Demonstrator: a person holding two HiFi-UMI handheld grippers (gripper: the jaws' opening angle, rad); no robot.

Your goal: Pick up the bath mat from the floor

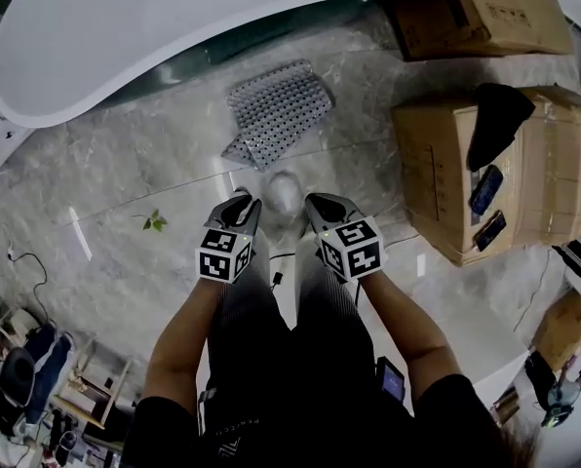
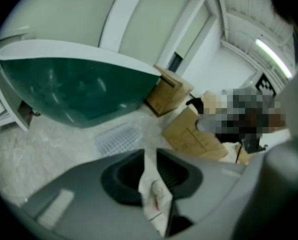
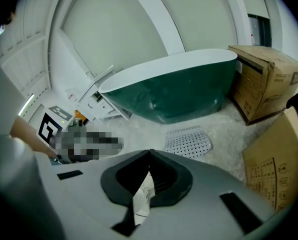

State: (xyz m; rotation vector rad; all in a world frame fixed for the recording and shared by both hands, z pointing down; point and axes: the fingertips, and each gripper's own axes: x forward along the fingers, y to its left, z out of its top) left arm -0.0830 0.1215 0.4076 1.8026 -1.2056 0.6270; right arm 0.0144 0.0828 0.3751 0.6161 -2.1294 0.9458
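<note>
— While both grippers point down toward the floor (image 1: 125, 183), where does the bath mat (image 1: 276, 113) lie?

— It lies on the marble floor just beside the bathtub (image 1: 174, 27), on the side of the tub that faces the person. It is grey and full of small holes. Nothing touches it.

— And the grippers, are they near the bathtub?

— No, they are farther from it than the mat is. The mat is between the tub and them. The left gripper (image 1: 242, 201) and the right gripper (image 1: 318, 201) are side by side, near each other.

— How do the jaws stand?

— In the left gripper view the jaws are a little apart, with a narrow gap, and only floor shows through it. In the right gripper view the tips are together and hold nothing.

— What else is around the bathtub?

— One cardboard box (image 1: 485, 8) stands just beside the end of the tub. A large cardboard box (image 1: 437, 164) stands farther from the tub, on that same end, with a black cloth (image 1: 495, 120) on top. A small green sprig (image 1: 155, 222) lies on the floor, farther from the tub than the mat.
</note>
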